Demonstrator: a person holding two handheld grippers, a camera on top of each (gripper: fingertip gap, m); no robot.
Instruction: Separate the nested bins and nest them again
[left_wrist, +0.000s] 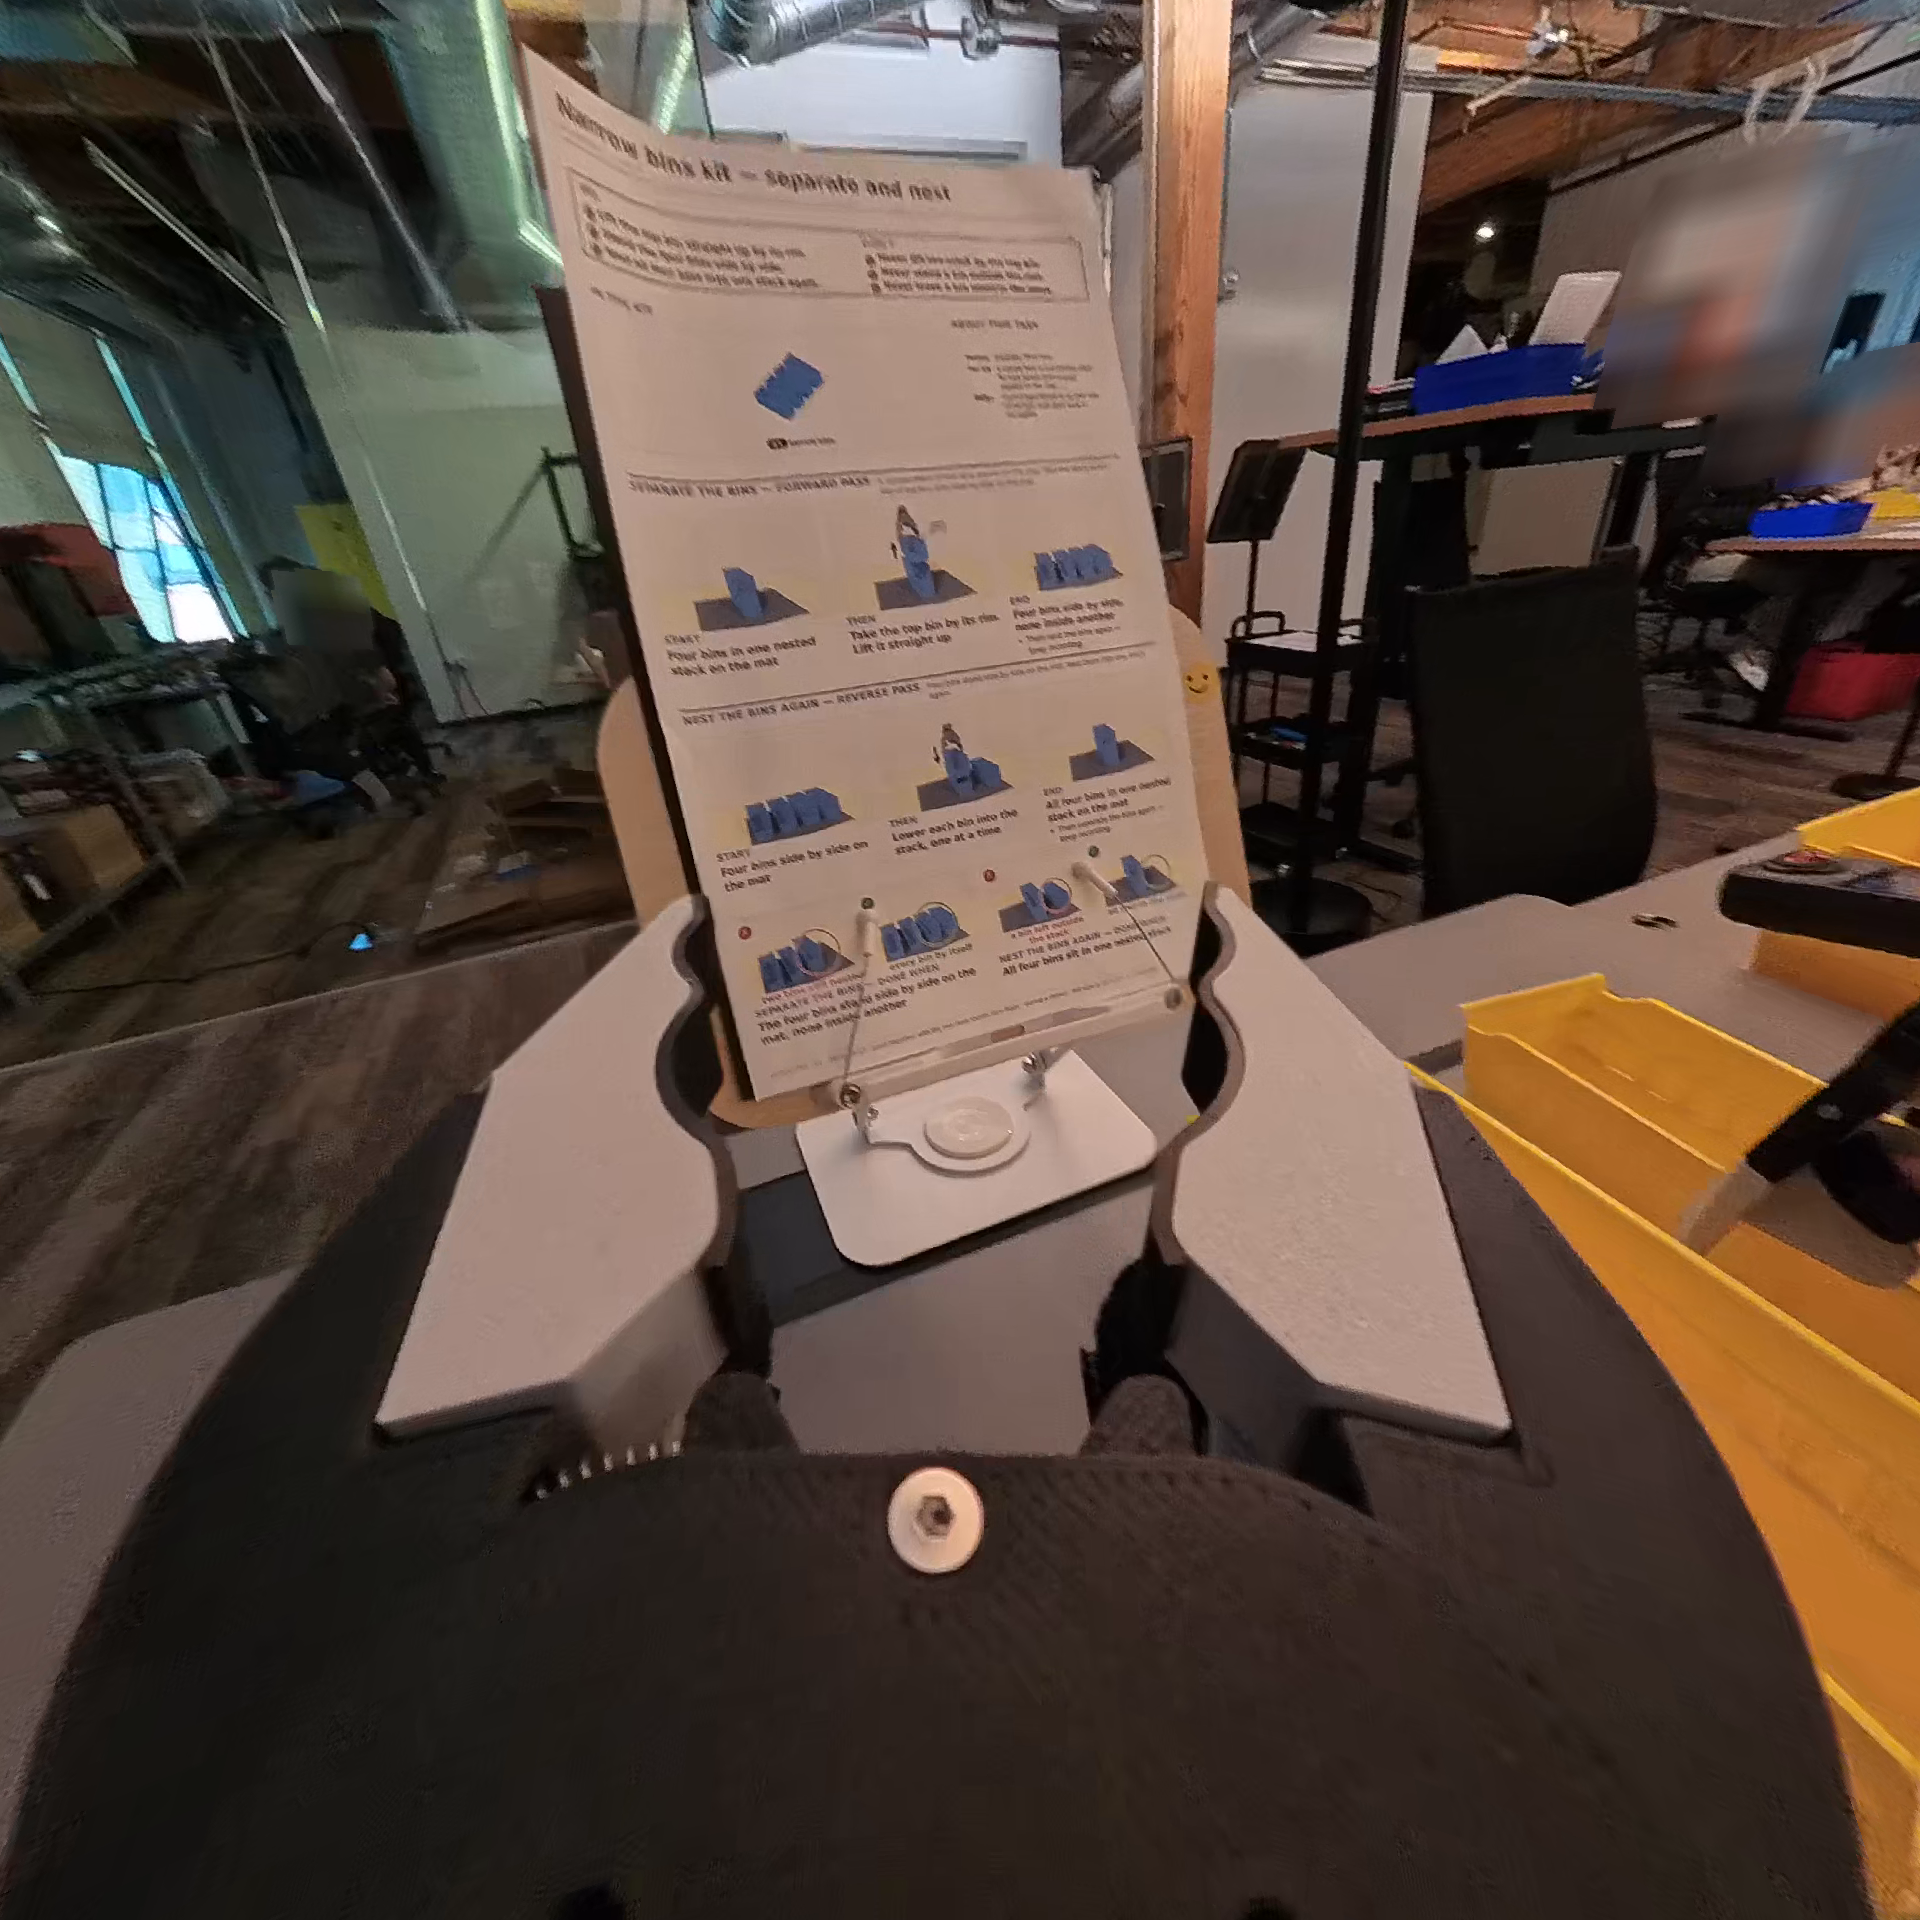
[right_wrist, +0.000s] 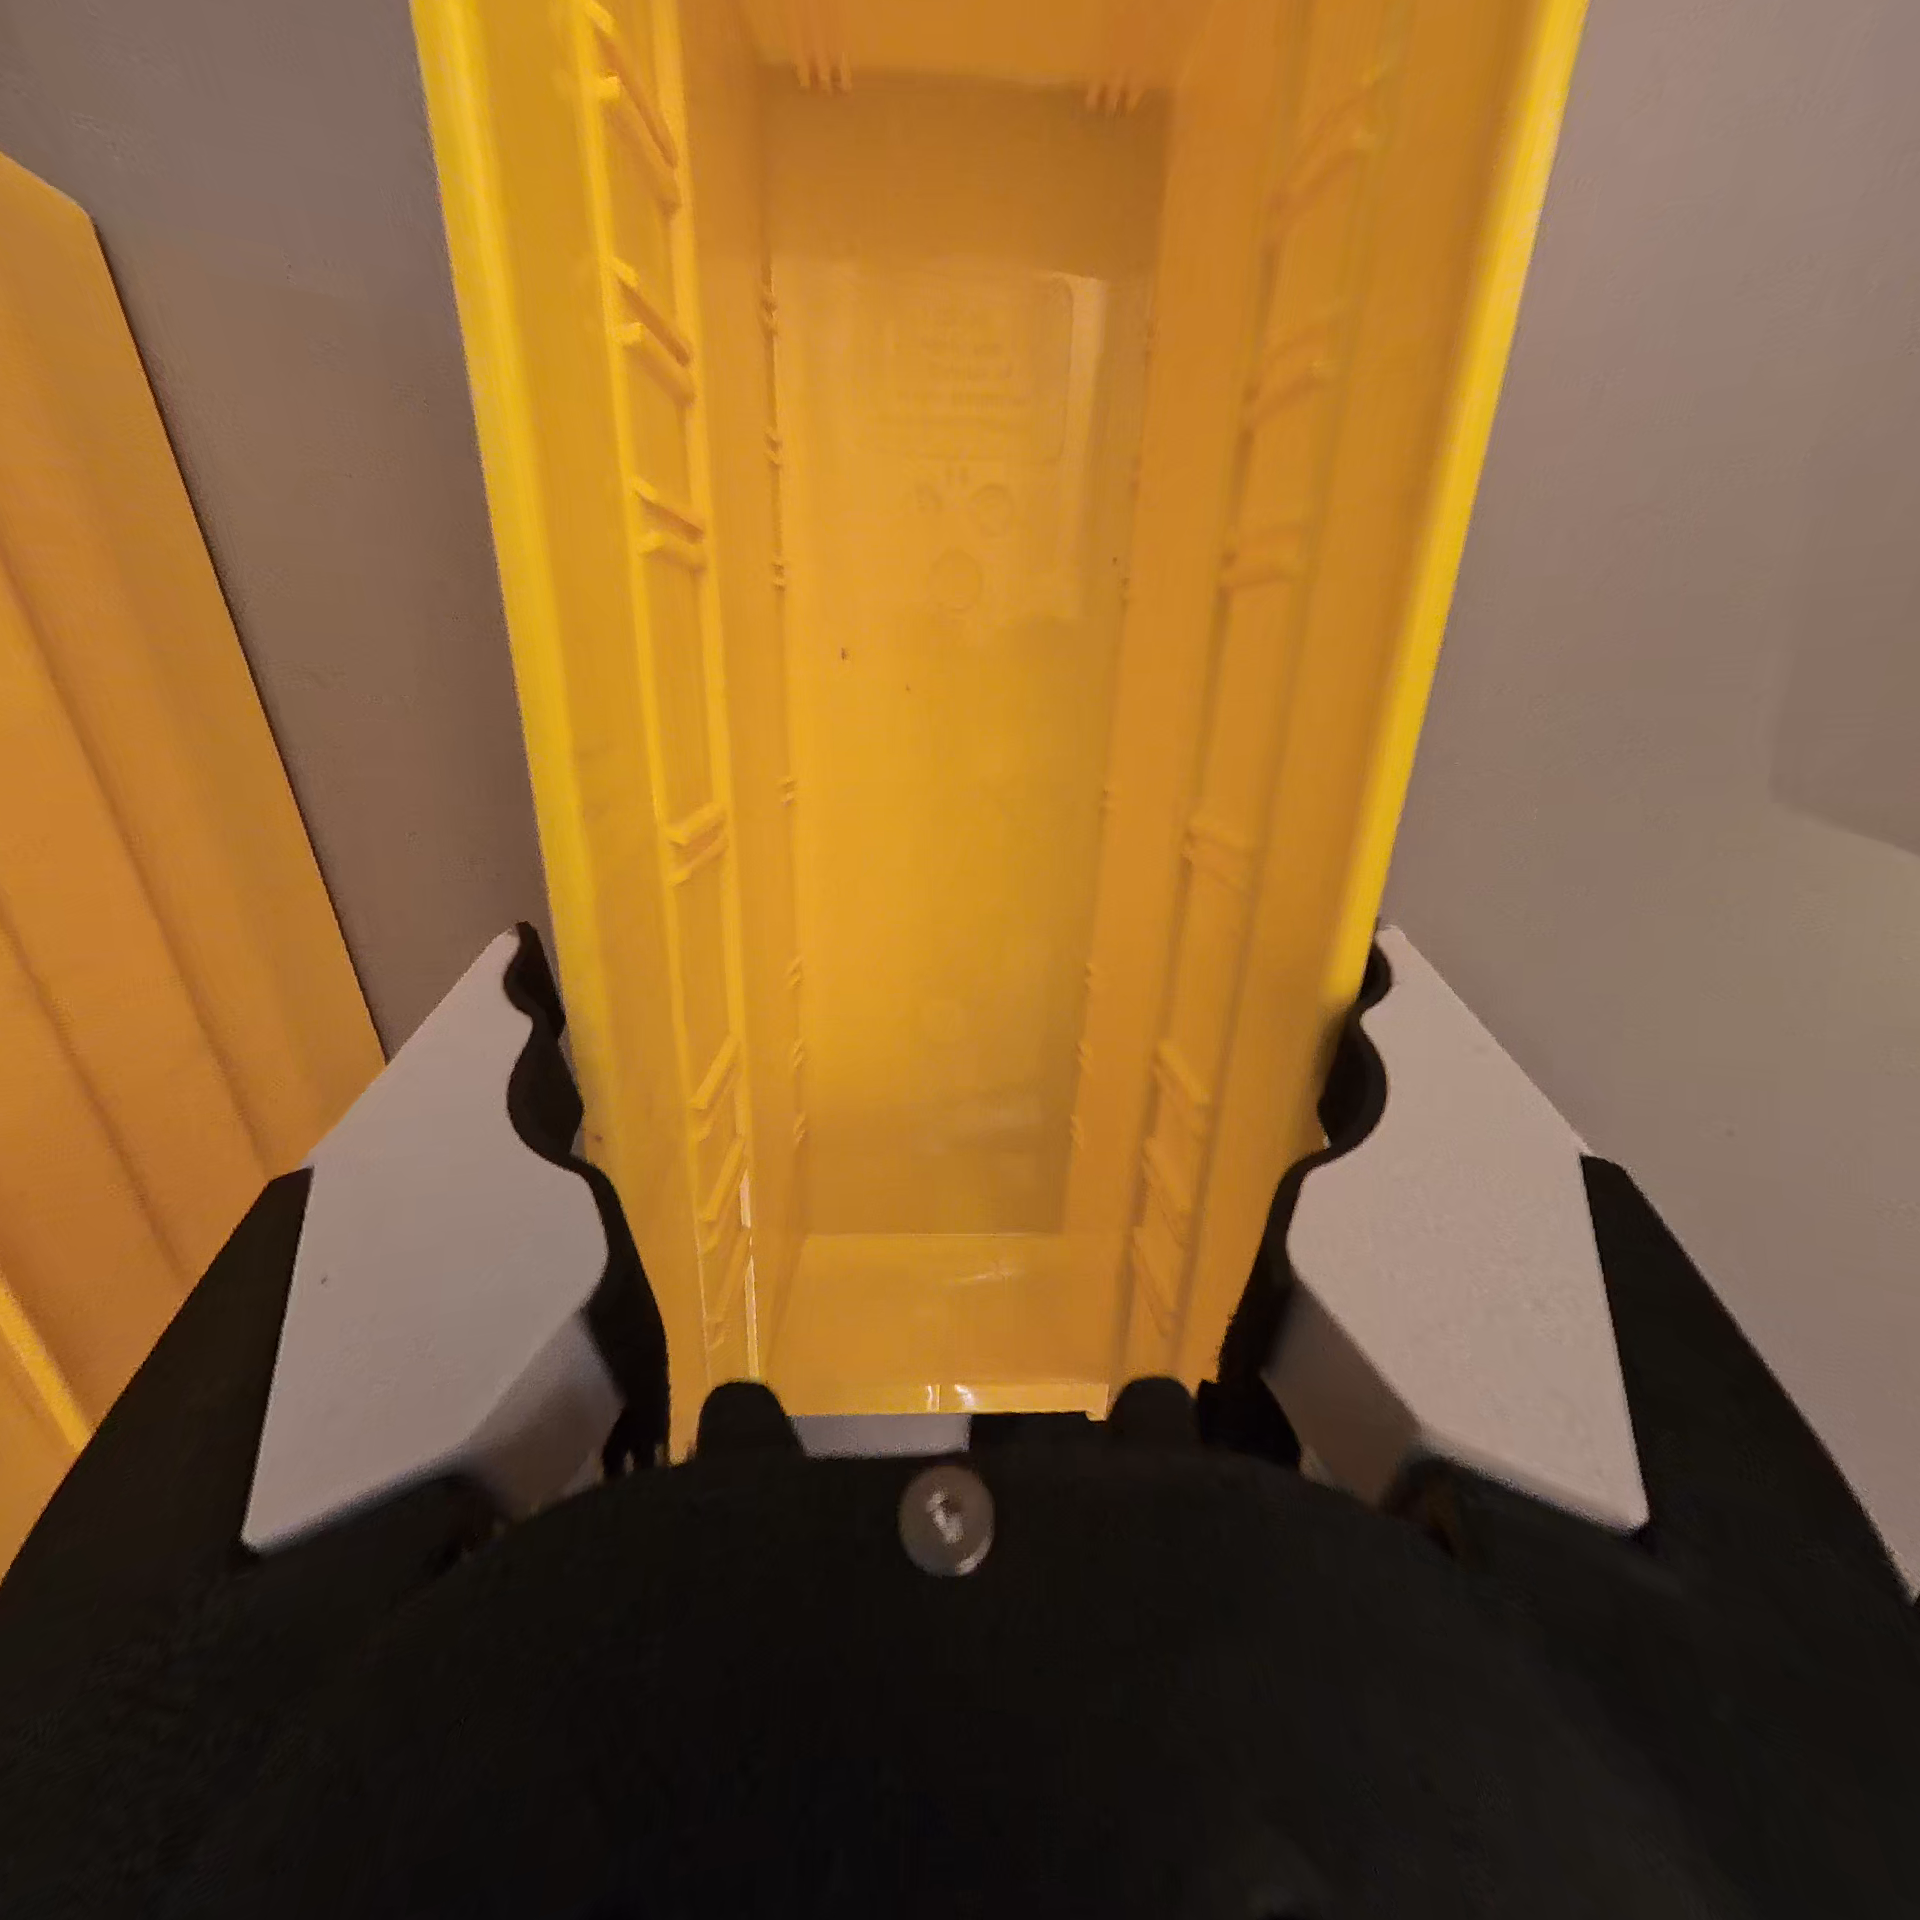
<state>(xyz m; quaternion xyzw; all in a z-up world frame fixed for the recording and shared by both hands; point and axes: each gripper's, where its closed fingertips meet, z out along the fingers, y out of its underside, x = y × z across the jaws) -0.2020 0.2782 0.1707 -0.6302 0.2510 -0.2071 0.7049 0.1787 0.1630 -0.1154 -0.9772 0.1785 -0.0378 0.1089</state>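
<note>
In the right wrist view a long yellow bin lies lengthwise between my right gripper's fingers, its open inside facing the camera. My right gripper is shut on it, with both black pads pressed against the outer rims near the bin's near end. The left wrist view shows yellow bins at the right edge, with the right gripper's finger over them. My left gripper is open and empty, held above the table to the left of the bins, with nothing between its fingers.
An instruction sheet on a white stand is straight ahead of the left gripper. Another yellow bin lies to the left of the held one on the grey table. A black controller lies at the far right.
</note>
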